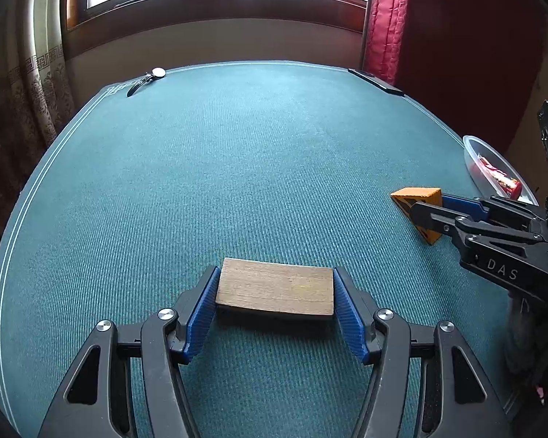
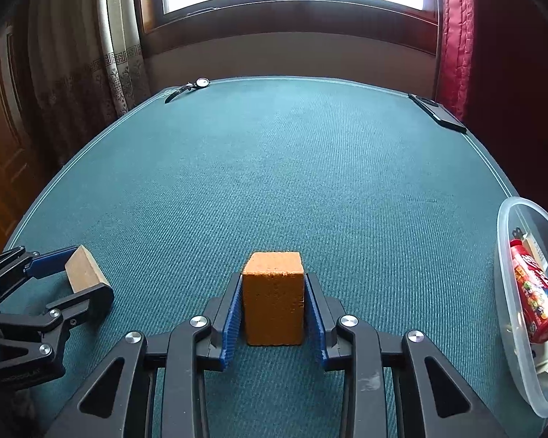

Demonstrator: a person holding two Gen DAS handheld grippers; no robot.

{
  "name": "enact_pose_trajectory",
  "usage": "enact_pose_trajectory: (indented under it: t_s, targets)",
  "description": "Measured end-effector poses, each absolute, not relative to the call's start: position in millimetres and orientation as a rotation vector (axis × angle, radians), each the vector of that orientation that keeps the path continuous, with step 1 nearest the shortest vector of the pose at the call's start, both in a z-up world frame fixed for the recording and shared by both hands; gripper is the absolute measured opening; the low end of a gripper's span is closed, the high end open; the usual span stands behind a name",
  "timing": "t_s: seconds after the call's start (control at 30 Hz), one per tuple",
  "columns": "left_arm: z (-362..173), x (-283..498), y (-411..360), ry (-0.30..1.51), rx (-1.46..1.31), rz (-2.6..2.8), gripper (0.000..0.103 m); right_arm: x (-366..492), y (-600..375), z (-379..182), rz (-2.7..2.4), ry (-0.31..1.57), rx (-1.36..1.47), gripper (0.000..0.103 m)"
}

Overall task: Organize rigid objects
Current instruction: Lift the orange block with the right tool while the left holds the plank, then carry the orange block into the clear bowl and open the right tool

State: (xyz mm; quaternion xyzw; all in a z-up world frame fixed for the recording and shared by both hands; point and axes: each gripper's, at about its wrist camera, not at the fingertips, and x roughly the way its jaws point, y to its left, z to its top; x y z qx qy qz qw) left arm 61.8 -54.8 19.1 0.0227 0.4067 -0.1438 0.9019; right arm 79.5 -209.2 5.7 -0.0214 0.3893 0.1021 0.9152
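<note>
A flat wooden block (image 1: pixel 276 290) sits between the blue pads of my left gripper (image 1: pixel 275 283), which is shut on it just above the green table mat (image 1: pixel 237 168). In the right wrist view the same block (image 2: pixel 84 268) shows at the lower left, held by the left gripper (image 2: pixel 73 277). My right gripper (image 2: pixel 274 292) is shut on an orange block (image 2: pixel 274 297). In the left wrist view the orange block (image 1: pixel 420 197) shows at the right, wedge-shaped from this angle, in the right gripper (image 1: pixel 431 208).
A clear plastic tub (image 2: pixel 507 292) at the table's right edge holds a red can (image 2: pixel 537 292); the tub also shows in the left wrist view (image 1: pixel 471 146). A wristwatch (image 1: pixel 146 79) lies at the far left corner, a black remote (image 1: pixel 376 81) at the far right.
</note>
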Motion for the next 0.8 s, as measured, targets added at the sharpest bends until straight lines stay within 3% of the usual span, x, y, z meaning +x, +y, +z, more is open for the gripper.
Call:
enact_pose_trajectory:
  t_s: [0.8]
  targets:
    - [40, 56, -98, 0.804, 0.032, -0.372, 0.062, 35, -322, 63, 0.053, 0.641, 0.147, 0.031]
